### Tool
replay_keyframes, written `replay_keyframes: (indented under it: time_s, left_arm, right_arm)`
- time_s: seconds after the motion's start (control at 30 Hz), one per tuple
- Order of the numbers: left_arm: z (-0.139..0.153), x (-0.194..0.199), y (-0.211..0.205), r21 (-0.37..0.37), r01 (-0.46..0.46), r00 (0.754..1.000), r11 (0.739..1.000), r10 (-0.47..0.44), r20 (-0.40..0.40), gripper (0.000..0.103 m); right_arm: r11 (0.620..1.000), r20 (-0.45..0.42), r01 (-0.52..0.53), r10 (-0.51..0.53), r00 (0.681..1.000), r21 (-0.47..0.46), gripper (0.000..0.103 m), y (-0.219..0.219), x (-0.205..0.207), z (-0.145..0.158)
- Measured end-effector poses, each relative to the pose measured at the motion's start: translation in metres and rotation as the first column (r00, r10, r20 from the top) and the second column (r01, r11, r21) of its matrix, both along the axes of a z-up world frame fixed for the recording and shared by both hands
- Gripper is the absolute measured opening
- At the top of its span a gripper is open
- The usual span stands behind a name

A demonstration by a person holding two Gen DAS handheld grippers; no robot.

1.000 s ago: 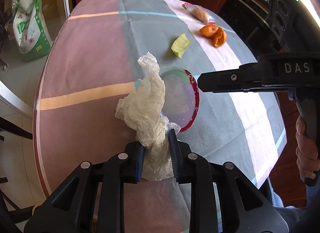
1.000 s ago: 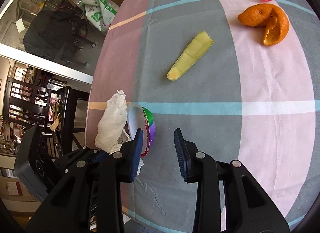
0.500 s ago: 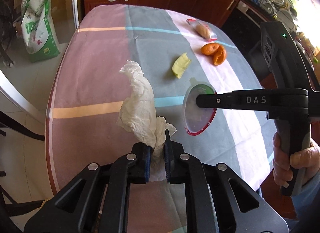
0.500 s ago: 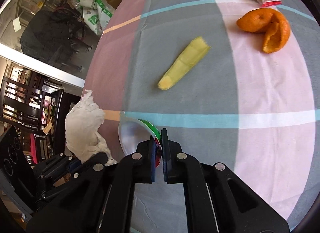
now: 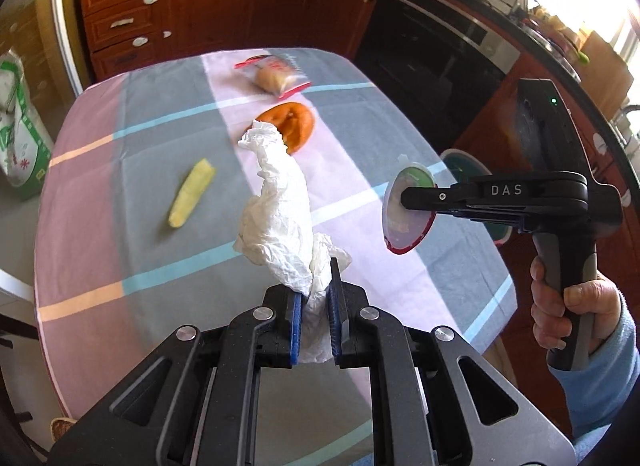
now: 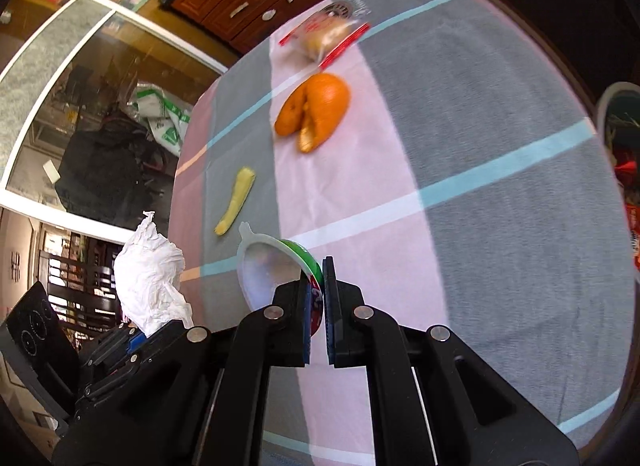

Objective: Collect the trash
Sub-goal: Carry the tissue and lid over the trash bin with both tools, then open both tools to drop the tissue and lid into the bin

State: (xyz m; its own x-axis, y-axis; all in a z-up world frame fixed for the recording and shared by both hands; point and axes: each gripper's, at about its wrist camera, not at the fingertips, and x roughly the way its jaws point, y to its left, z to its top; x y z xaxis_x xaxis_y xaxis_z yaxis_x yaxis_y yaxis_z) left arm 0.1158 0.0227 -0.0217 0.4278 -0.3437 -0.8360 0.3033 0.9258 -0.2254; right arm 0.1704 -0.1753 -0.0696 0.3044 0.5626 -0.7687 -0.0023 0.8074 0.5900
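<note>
My left gripper (image 5: 314,298) is shut on a crumpled white paper napkin (image 5: 280,205), which stands up above the table. To its right my right gripper (image 5: 404,197) is shut on the rim of a round plastic lid (image 5: 404,221) with a red and green edge, held off the table. In the right wrist view the lid (image 6: 272,266) sits pinched between the jaws of that gripper (image 6: 316,294), and the napkin (image 6: 150,278) shows at the left. On the checked tablecloth (image 5: 120,185) lie a yellow peel strip (image 5: 190,197), an orange peel (image 5: 296,123) and a bagged bun (image 5: 274,75).
A bin (image 6: 620,137) with rubbish in it stands beyond the table's right edge, and its rim (image 5: 464,157) peeks out behind my right gripper. A person's hand (image 5: 568,310) grips the right handle. Wooden drawers (image 5: 128,21) and an oven (image 5: 436,41) stand behind the table.
Both grippers closed, the left on the napkin and the right on the lid, then lifted them off the table and swung toward the table's right side, bringing the bin into view.
</note>
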Motion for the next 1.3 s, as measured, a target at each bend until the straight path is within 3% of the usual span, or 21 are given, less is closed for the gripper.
replay_keyframes:
  time_s: [0.3, 0.6, 0.77, 1.13, 1.17, 1.2, 1.23, 1.3]
  left_arm:
    - [0.007, 0.032, -0.13, 0.003, 0.175, 0.985, 0.985, -0.175, 0.009, 0.012]
    - [-0.002, 0.051, -0.246, 0.011, 0.343, 0.939, 0.939, -0.343, -0.022, 0.012]
    - [-0.013, 0.057, -0.288, 0.01, 0.399, 0.916, 0.917, -0.398, -0.052, 0.012]
    - [-0.05, 0.075, -0.359, 0.026, 0.482, 0.87, 0.876, -0.475, -0.131, 0.014]
    - [-0.053, 0.078, -0.363, 0.03, 0.484, 0.869, 0.874, -0.476, -0.137, 0.015]
    - [-0.054, 0.081, -0.365, 0.031, 0.482, 0.87, 0.875, -0.474, -0.139, 0.023]
    - [-0.055, 0.085, -0.364, 0.03, 0.478, 0.872, 0.878, -0.471, -0.135, 0.037]
    - [-0.055, 0.086, -0.363, 0.024, 0.466, 0.88, 0.884, -0.461, -0.115, 0.055]
  right_arm:
    - [0.973, 0.038, 0.23, -0.231, 0.972, 0.025, 0.005, -0.151, -0.022, 0.01]
    - [0.892, 0.042, 0.451, -0.452, 0.891, 0.028, 0.005, -0.288, -0.057, 0.004]
    - [0.859, 0.022, 0.512, -0.512, 0.859, 0.02, 0.005, -0.326, -0.066, -0.004]
    - [0.831, -0.016, 0.557, -0.557, 0.83, -0.011, 0.005, -0.355, -0.068, -0.024]
    - [0.827, -0.019, 0.562, -0.562, 0.827, -0.011, 0.005, -0.356, -0.068, -0.026]
    - [0.824, -0.022, 0.567, -0.567, 0.824, -0.012, 0.005, -0.359, -0.068, -0.027]
    - [0.821, -0.025, 0.571, -0.571, 0.821, -0.014, 0.006, -0.36, -0.068, -0.028]
    - [0.82, -0.031, 0.572, -0.572, 0.82, -0.021, 0.005, -0.36, -0.066, -0.03]
